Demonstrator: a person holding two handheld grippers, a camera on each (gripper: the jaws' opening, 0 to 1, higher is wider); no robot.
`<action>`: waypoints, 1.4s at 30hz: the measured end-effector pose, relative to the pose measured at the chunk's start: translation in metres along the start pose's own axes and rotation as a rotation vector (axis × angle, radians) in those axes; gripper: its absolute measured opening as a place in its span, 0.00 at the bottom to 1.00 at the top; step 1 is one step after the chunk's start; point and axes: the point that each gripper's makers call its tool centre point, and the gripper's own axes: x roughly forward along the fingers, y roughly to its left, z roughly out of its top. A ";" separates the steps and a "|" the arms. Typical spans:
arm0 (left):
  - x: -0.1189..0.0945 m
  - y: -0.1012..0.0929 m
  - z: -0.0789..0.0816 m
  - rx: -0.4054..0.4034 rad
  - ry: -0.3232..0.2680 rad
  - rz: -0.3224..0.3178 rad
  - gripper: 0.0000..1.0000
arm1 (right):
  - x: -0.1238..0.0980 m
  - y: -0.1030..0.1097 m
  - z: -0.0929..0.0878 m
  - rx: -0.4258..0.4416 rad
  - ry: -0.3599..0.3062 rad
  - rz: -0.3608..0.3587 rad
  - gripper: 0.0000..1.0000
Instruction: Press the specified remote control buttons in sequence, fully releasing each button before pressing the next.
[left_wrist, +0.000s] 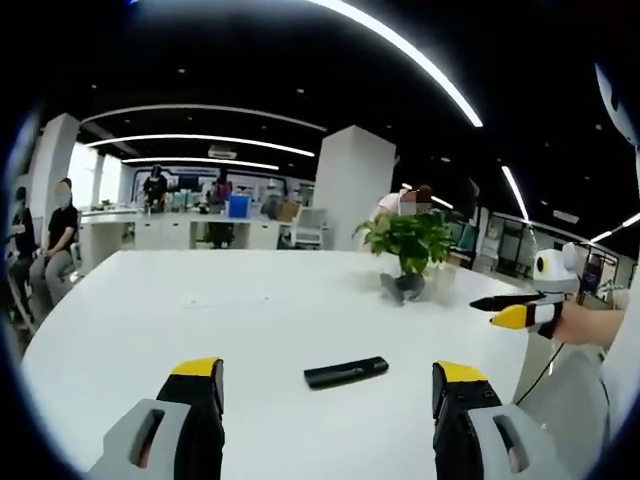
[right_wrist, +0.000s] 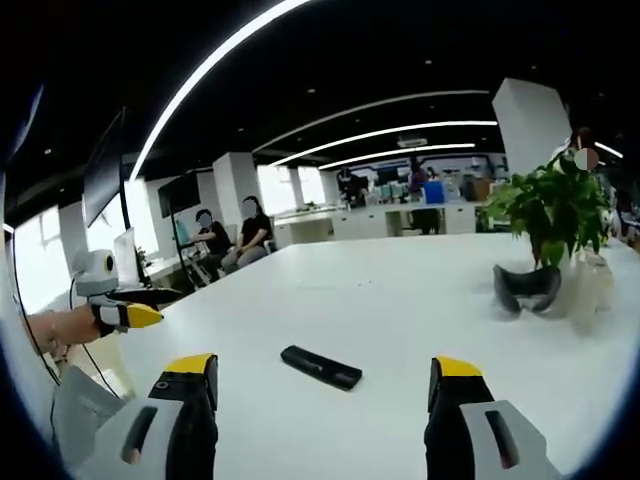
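Both grippers — left gripper (left_wrist: 327, 385), right gripper (right_wrist: 325, 380) — gape wide, empty, above the black remote (left_wrist: 346, 372) on the white table (left_wrist: 250, 300).

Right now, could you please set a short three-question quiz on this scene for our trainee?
1. True or false: the remote lies on the table, touched by neither gripper.
2. What stands beyond the remote? A) a plant B) a laptop C) a kettle
3. Fill in: the left gripper is ____.

Key: 1 true; 2 A; 3 open. The right gripper is open too.
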 end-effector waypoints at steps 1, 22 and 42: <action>0.001 0.000 -0.002 0.004 0.009 -0.004 0.89 | 0.000 0.000 0.000 -0.002 0.001 -0.001 0.86; 0.045 -0.005 -0.001 0.108 0.142 -0.137 0.87 | -0.012 -0.012 -0.016 0.006 0.024 -0.056 0.83; 0.085 -0.009 -0.010 0.172 0.252 -0.258 0.87 | -0.022 -0.026 -0.023 0.026 0.025 -0.103 0.82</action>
